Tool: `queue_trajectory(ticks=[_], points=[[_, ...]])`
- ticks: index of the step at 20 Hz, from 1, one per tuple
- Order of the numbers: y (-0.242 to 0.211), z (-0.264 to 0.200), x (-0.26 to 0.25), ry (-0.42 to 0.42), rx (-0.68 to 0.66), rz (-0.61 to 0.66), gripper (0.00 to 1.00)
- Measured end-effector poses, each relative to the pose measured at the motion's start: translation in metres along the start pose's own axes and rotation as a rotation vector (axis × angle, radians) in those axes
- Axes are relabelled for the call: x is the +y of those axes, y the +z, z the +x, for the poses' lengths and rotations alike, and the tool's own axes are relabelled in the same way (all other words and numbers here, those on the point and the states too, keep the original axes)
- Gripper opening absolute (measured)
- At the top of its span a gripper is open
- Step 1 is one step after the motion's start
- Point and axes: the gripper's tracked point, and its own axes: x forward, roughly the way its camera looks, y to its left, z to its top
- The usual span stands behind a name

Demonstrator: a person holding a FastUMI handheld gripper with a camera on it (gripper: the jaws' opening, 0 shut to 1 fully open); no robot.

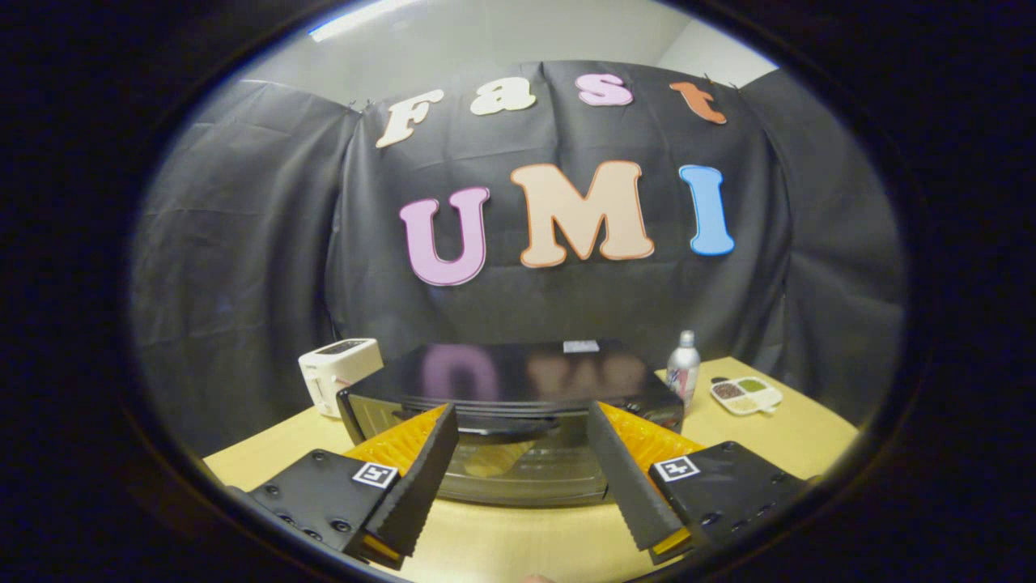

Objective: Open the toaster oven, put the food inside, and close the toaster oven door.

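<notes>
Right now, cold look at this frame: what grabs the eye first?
The black toaster oven dominates, sitting on the wooden table just ahead of the gripper, whose fingers are spread open with nothing between them; its glass door looks closed. A white toaster stands beside the oven on one side. On the other side stand a silver bottle and, further out, a small divided dish.

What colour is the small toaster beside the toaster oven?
White or cream, seen in the gripper view: toaster, left of the toaster oven.
</notes>
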Motion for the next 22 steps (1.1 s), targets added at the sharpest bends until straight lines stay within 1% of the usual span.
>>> queue_trajectory(ticks=[5,7,9,10,13,15,18,22], points=[[0.062,-0.025,-0.017,0.029,-0.072,0.005,0.98],[0.088,-0.036,-0.027,0.023,-0.122,-0.009,0.98],[0.112,-0.044,-0.042,-0.001,-0.172,-0.023,0.98],[0.118,-0.046,-0.046,-0.008,-0.184,-0.023,0.98],[0.131,-0.052,-0.053,0.003,-0.201,-0.015,0.98],[0.136,-0.054,-0.063,-0.012,-0.213,-0.017,0.98],[0.136,-0.054,-0.066,-0.023,-0.218,-0.018,0.98],[0.131,-0.052,-0.066,-0.018,-0.212,-0.032,0.98]])
